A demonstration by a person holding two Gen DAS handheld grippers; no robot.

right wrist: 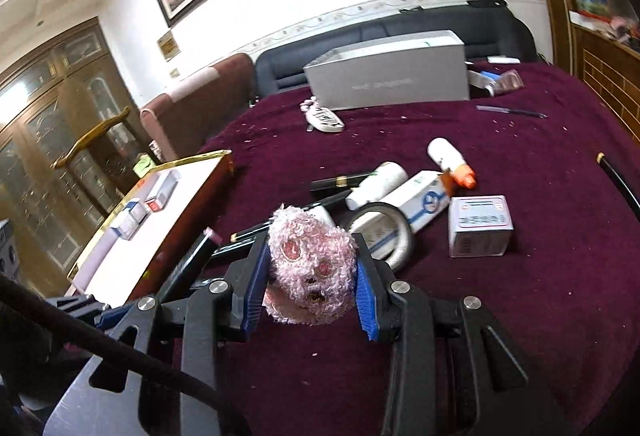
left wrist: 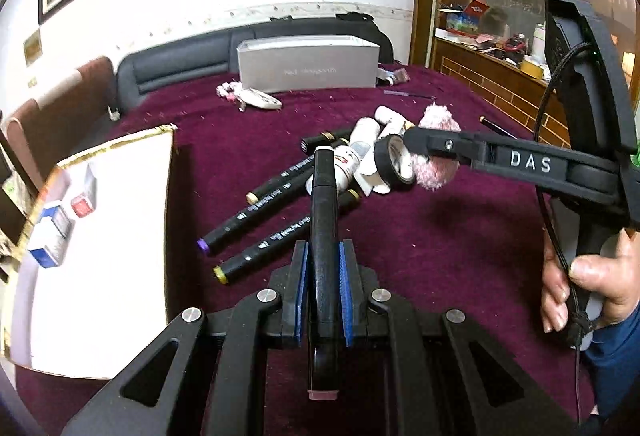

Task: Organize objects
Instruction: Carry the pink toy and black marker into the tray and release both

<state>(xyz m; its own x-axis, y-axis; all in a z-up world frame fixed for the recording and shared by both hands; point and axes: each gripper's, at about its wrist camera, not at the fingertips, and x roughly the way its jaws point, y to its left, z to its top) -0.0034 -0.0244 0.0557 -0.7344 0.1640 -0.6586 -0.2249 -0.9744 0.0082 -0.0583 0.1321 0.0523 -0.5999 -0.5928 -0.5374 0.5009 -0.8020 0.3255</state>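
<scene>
Marker [left wrist: 324, 236] clamped left — plush [right wrist: 312, 272] right.

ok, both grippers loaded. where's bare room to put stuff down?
Tray: bare white past the two small boxes in its far corner. Cloth bare on the near right, below the white box, and between the pile and the grey box. Crowded: centre pile of markers, tape, bottles.

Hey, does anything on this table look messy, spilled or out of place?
Yes: pale crumbs or lint speckle the maroon tablecloth, and markers, bottles and a tape roll lie jumbled mid-table instead of in the tray.
</scene>
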